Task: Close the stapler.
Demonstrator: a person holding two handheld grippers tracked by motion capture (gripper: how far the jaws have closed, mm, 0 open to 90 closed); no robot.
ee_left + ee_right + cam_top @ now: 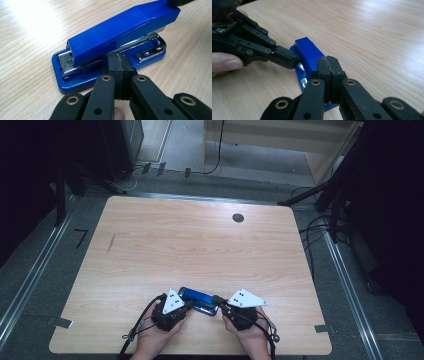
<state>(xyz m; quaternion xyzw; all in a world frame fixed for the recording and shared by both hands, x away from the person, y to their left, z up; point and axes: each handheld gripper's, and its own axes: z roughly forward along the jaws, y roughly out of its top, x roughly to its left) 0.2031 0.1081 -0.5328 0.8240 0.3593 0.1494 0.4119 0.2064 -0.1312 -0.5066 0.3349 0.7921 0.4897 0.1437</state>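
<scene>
Both grippers are sitting at the near edge of the table (150, 235), one at each end of a blue stapler (198, 300). Left gripper (187, 304) is coming in from the stapler's left end, its jaws pressed flat together with nothing between them; in the left gripper view the closed tips (120, 65) are resting against the stapler's long side, right at the gap between the blue top arm and the metal staple rail, just above the base. Right gripper (218, 300) is likewise showing its jaws pressed together and empty; in the right gripper view its joined tips (329, 65) are lying over the stapler's top arm (308, 53) near one end, though I cannot tell whether they are pressing on it or only hovering in front. That same view is showing the left gripper's closed tips (287, 59) touching the stapler's side from the left, with the person's fingers (227, 63) wrapping its body. Lying flat on its base, the stapler is pointing roughly across the table, tilted a little, close to the person and well apart from the dark round spot (238, 218) near the far edge. Its top arm is sitting slightly raised at the front, with the metal magazine (140, 43) showing beneath it. Each hand is holding its gripper from below, and a white three-cornered plate is lying on top of each.
</scene>
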